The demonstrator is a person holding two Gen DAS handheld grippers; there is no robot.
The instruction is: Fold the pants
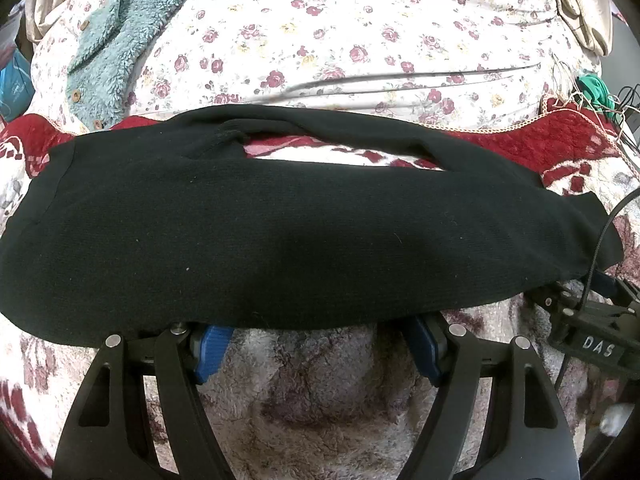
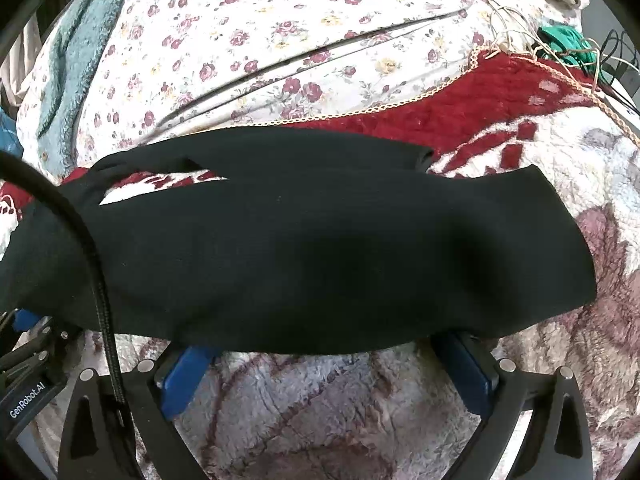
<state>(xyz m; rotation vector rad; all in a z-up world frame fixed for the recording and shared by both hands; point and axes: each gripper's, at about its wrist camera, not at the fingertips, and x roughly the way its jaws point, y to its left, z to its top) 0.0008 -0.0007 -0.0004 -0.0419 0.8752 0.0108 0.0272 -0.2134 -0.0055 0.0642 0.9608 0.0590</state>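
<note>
Where the bed [image 1: 360, 32] fills both views, a floral sheet [image 2: 280, 40] covers its far part and a fluffy red and white blanket [image 1: 320, 400] lies nearer, its red border trimmed with a pale scalloped edge. Across that blanket stretch the black pants [image 1: 280, 240], lying sideways and flat, the two legs parted by a narrow gap that shows blanket between them. A teal fleece garment [image 1: 108, 48] rests on the sheet at the far left, well apart from the pants, and a beige cloth [image 1: 580, 8] sits at the far right corner. Near the bed's right edge lie some green fabric [image 2: 560, 44] and a tangle of thin cords.

The left tool [image 1: 316, 350] has its fingers spread wide, the blue pads [image 1: 210, 350] reaching the near hem of the pants; the tips are hidden under the cloth, so I cannot tell whether they touch it. The right tool [image 2: 324, 372] is likewise spread wide, its blue fingers [image 2: 188, 376] slipping beneath the near edge close to the leg ends. Bare blanket lies open between each pair of fingers. A black cable [image 2: 96, 280] crosses the pants in the right wrist view, and the tools sit side by side.
</note>
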